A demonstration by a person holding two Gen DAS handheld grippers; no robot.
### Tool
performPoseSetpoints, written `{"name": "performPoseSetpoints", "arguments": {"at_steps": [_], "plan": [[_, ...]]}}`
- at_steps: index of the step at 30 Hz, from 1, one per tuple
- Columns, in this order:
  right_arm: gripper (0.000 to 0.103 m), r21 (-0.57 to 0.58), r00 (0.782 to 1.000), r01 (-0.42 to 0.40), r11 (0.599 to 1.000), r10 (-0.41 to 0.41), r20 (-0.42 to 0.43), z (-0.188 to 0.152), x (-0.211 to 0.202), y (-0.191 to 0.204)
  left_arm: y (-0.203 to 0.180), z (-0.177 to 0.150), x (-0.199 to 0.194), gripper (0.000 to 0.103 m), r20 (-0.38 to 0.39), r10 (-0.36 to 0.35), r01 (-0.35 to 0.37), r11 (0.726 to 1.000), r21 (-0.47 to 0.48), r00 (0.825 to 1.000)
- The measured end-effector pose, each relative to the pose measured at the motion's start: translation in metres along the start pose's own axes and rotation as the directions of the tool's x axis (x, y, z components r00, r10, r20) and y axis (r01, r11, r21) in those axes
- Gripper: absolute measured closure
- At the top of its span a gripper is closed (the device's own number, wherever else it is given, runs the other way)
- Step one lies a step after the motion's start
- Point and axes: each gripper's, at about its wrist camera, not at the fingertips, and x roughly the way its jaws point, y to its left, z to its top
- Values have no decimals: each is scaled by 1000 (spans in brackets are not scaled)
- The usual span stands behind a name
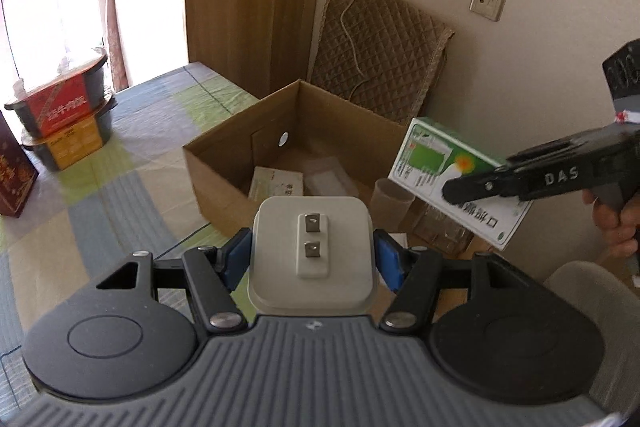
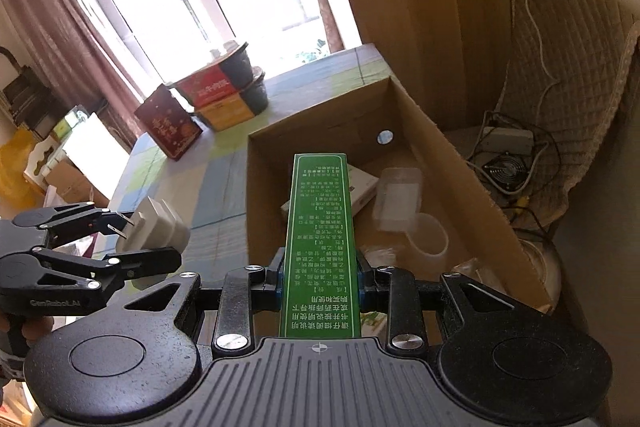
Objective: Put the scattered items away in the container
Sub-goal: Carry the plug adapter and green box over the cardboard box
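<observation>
Over cardboard box (image 2: 436,131): right gripper (image 2: 319,281) clamps green carton (image 2: 320,247); left gripper (image 1: 313,258) clamps charger (image 1: 314,251).

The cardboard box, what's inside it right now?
Inside the cardboard box: a pale flat carton, a clear plastic tray, a translucent cup and crumpled clear wrap. The green box in the right gripper hides part of the floor.

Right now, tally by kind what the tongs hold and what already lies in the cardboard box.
Held in tongs:
White plug adapter, in left tongs: 1
Green medicine box, in right tongs: 1
Inside cardboard box:
White carton: 1
Clear plastic tray: 1
Translucent cup: 1
Clear wrapper: 1
Total: 6
</observation>
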Motion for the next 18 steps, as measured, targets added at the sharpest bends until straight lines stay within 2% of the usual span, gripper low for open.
{"name": "performPoseSetpoints", "arguments": {"at_steps": [9, 18], "plan": [[70, 51, 1000, 0, 999, 1, -22, 4, 26, -39, -16, 22, 37, 43, -42, -8, 9, 1000, 11, 999], [70, 105, 1000, 22, 994, -19, -25, 13, 71, -54, -7, 42, 89, 43, -102, 23, -22, 1000, 10, 994]]}}
